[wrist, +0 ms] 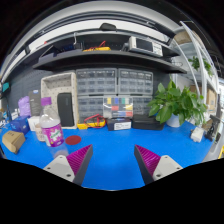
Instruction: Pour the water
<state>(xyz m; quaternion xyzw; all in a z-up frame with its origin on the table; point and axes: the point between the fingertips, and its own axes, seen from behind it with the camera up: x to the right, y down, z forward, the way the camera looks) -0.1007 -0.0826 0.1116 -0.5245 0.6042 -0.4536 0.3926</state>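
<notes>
My gripper is open and empty above a blue table; its pink-padded fingers stand wide apart with bare tabletop between them. To the left, beyond the fingers, stand a white container with a pink label, a white cup and a purple bottle. A small red lid lies on the table just ahead of the left finger. None of these touch the gripper.
A cardboard piece lies at the far left. A drawer cabinet, a small box and a dark tray stand at the back. A green potted plant stands at the right. A shelf with devices hangs above.
</notes>
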